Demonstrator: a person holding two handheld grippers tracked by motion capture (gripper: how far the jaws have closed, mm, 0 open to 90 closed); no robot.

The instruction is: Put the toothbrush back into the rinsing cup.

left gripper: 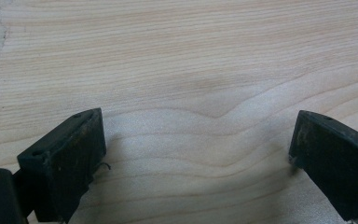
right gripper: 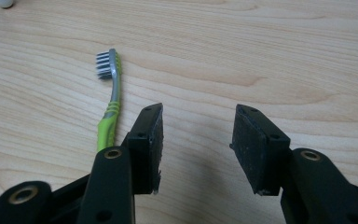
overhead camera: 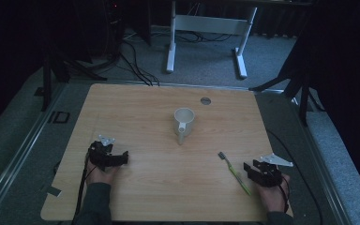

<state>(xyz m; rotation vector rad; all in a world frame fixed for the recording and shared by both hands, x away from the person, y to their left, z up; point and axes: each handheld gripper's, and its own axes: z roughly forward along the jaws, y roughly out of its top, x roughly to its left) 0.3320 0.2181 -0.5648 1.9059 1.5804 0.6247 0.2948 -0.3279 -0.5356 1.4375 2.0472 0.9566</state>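
Both hands low at near table edge, wrists flat. Right gripper part-open, nothing between jaws, green toothbrush just beside its left jaw, untouched. Left gripper wide open over bare wood. White mug farther back, mid-table.

In the right gripper view, the lower end of the toothbrush handle disappears behind the right gripper, so its tip cannot be seen. A small white shape, cut by the top edge there, is too little to identify. In the high view, the mug interior is too dim to read, and the person's forearms are cut off at the bottom edge.
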